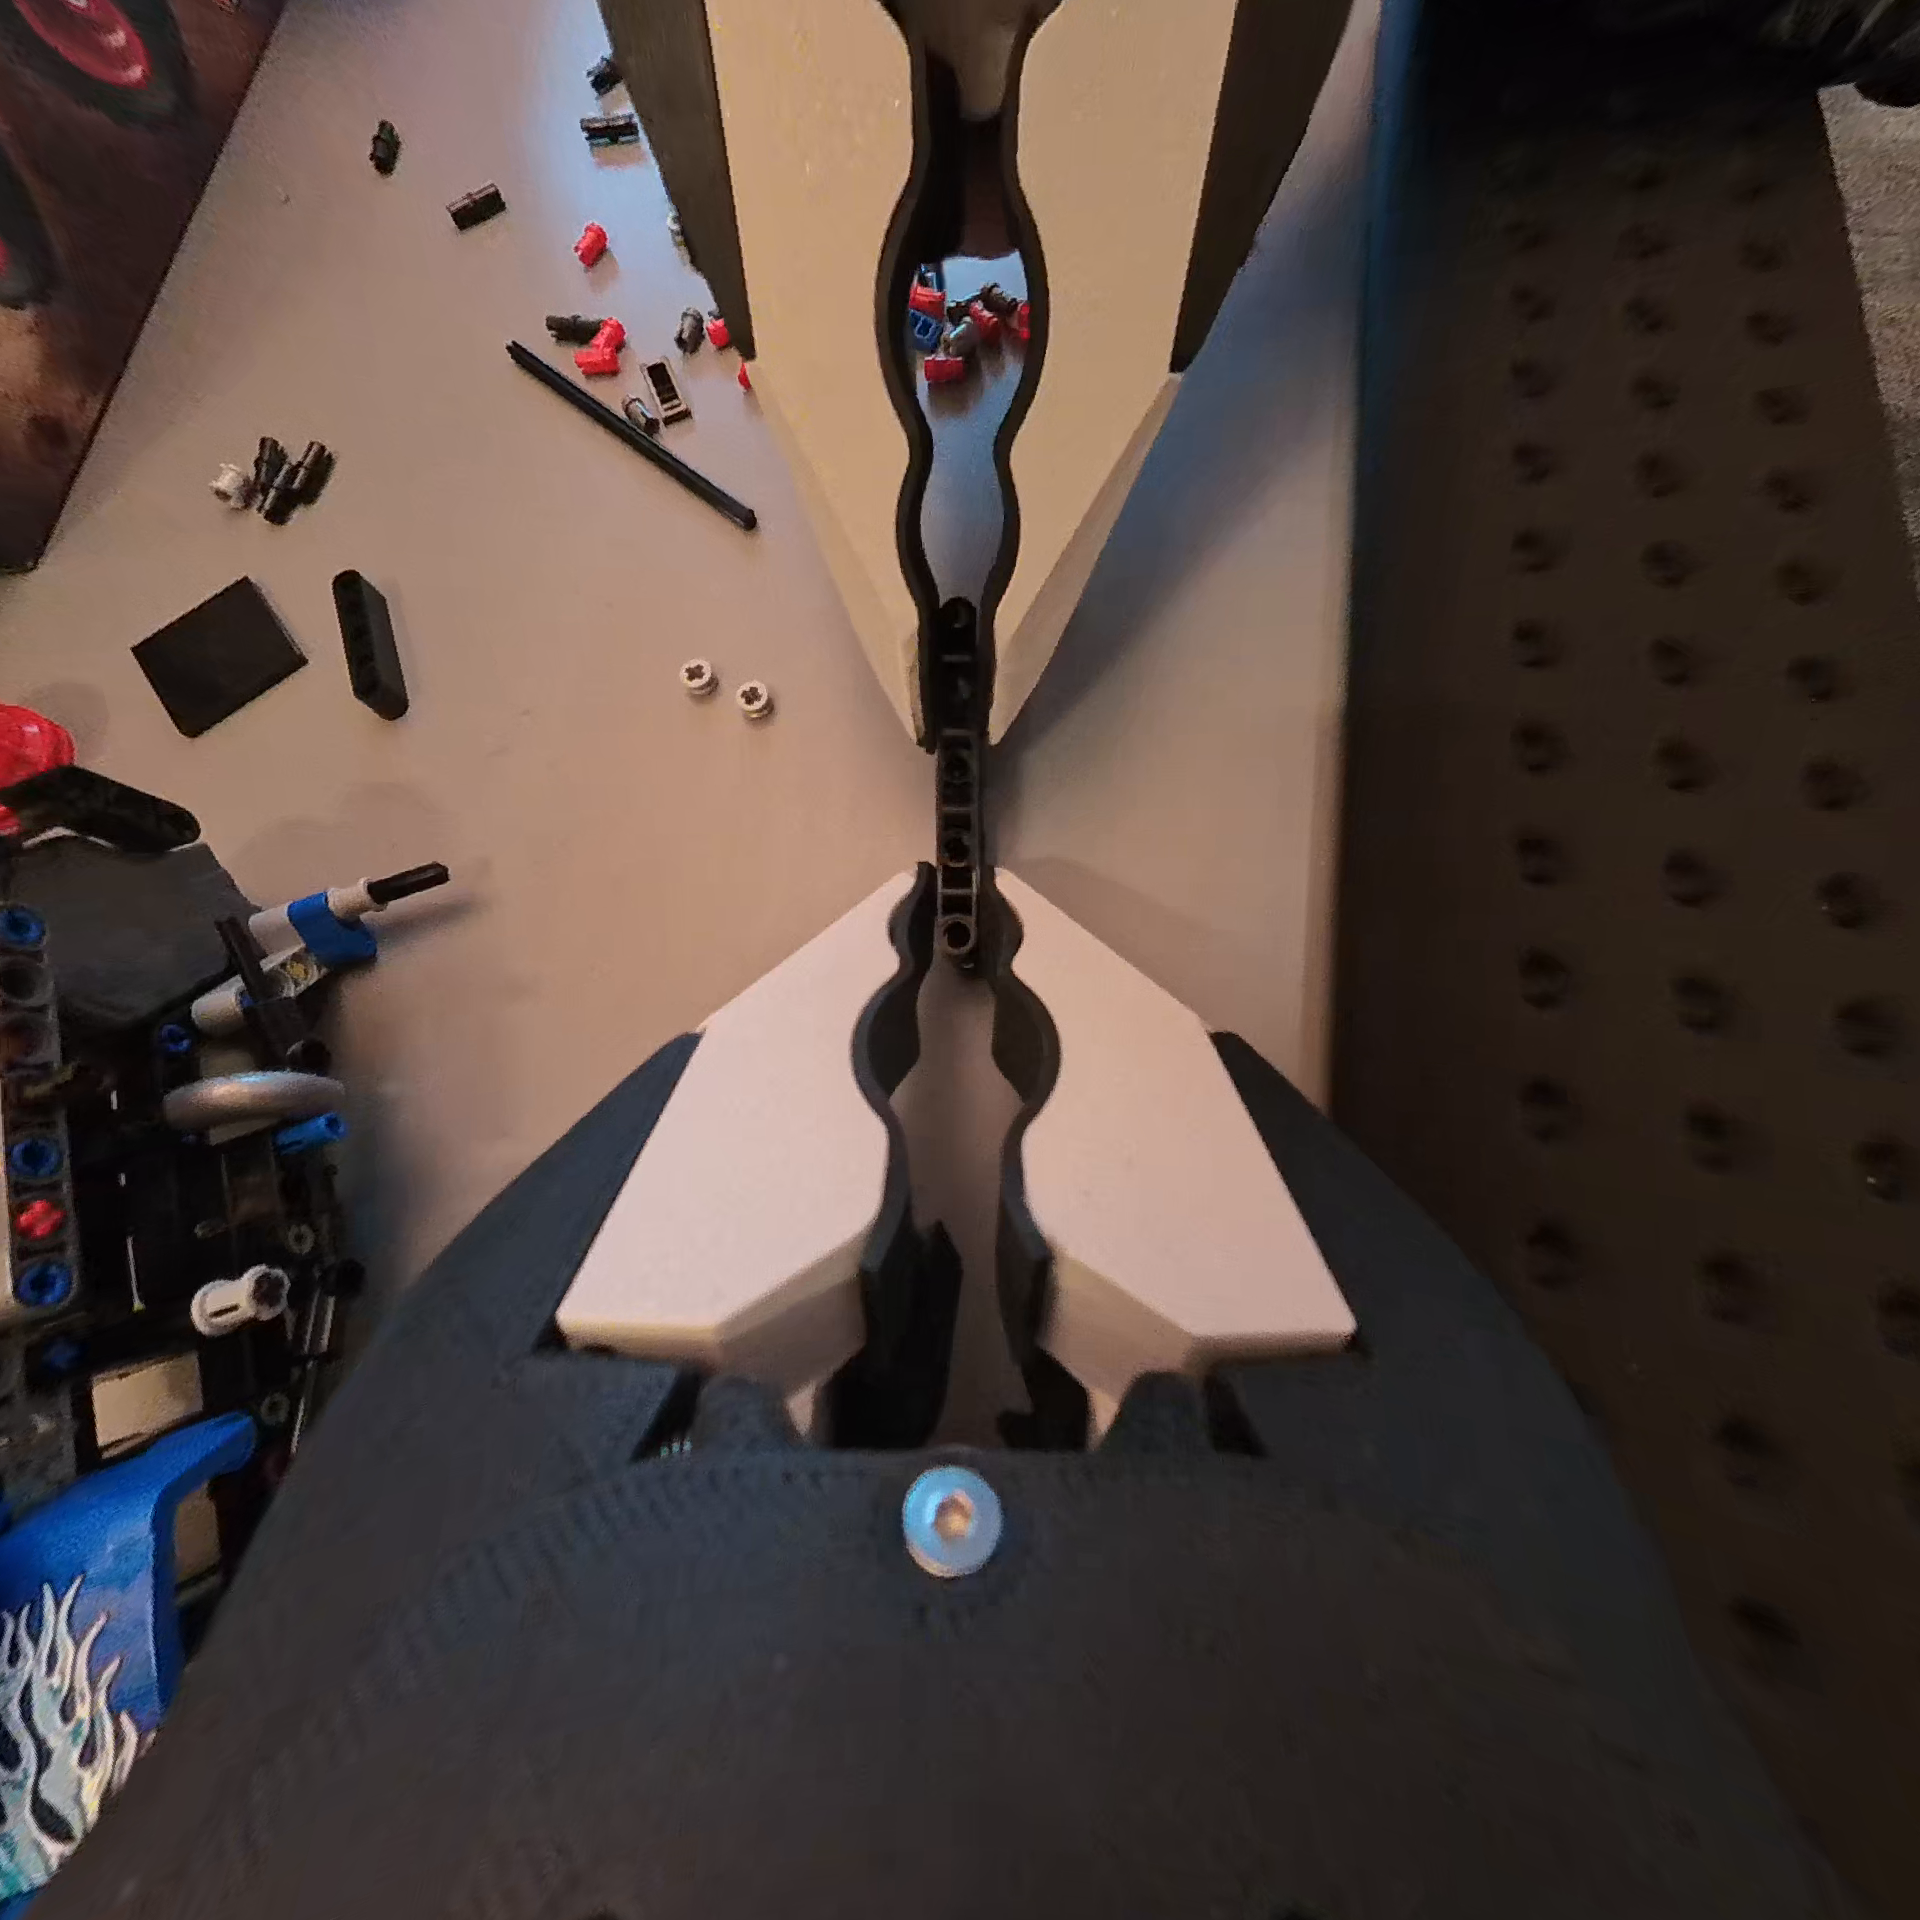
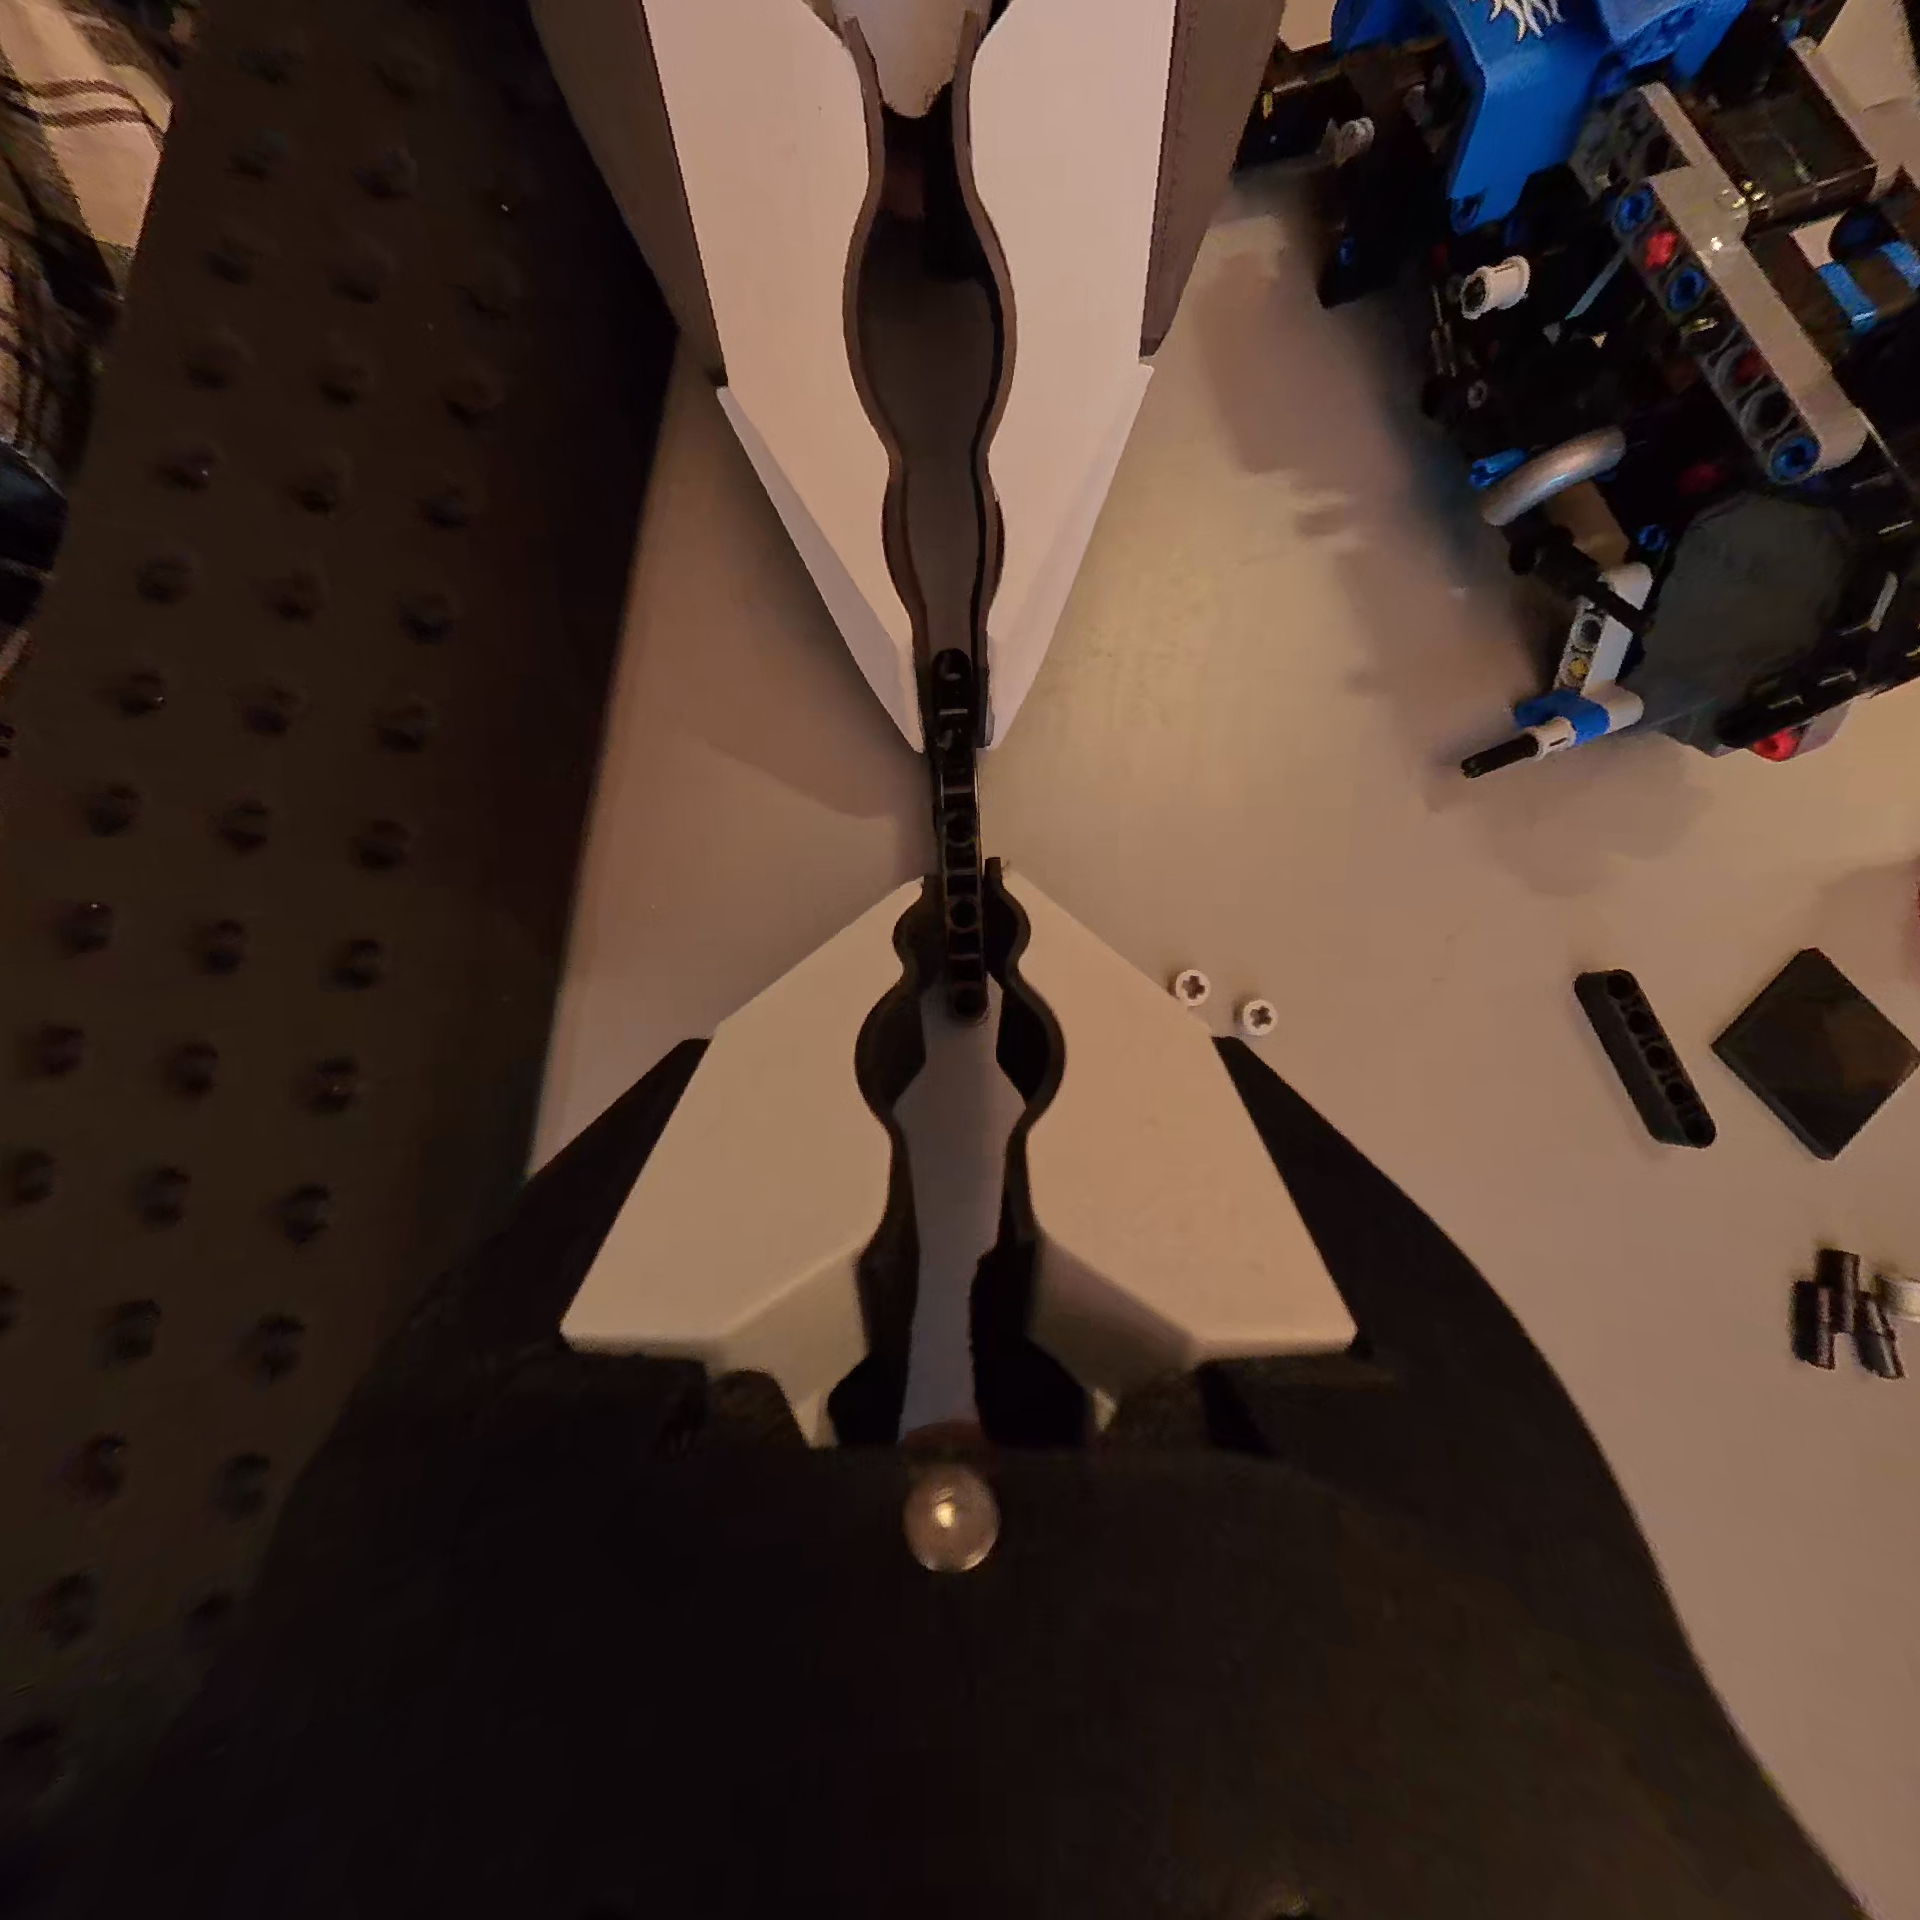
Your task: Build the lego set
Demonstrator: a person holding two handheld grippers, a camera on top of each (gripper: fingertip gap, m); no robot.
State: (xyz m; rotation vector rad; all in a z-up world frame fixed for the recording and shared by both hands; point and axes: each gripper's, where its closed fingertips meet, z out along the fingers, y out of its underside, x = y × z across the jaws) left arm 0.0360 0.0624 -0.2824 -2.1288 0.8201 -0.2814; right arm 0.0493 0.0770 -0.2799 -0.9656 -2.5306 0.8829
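Item 1, nearest the lens: left gripper [image 1: 956,914], jaws nearly closed, pinching one end of a black beam [image 1: 956,821]. Item 2: right gripper [image 2: 961,935], jaws equally narrow, clamped on the beam's [image 2: 958,821] opposite end. The beam spans the gap tip to tip, held above the table [image 1: 520,582].

Item 3: partly built model [image 1: 156,1143], black, grey and blue, well to the left of the left jaws; in the right wrist view it [image 2: 1683,364] lies ahead and right of the right jaws.

Item 4: two white bushes [image 2: 1226,1000], just right of the right jaws.

Item 5: short black beam [image 2: 1642,1055] and black tile [image 2: 1813,1051], farther right.

Item 6: loose red and black pins [image 1: 613,343] and long black axle [image 1: 634,436], ahead and left of the left jaws.

Risks, as judged:
- Each grip covers only a short end; a twist by either gripper could pop the beam free.
- Pulling apart could strip one hold.
- Releasing unevenly could let it swing and drop among the loose parts.
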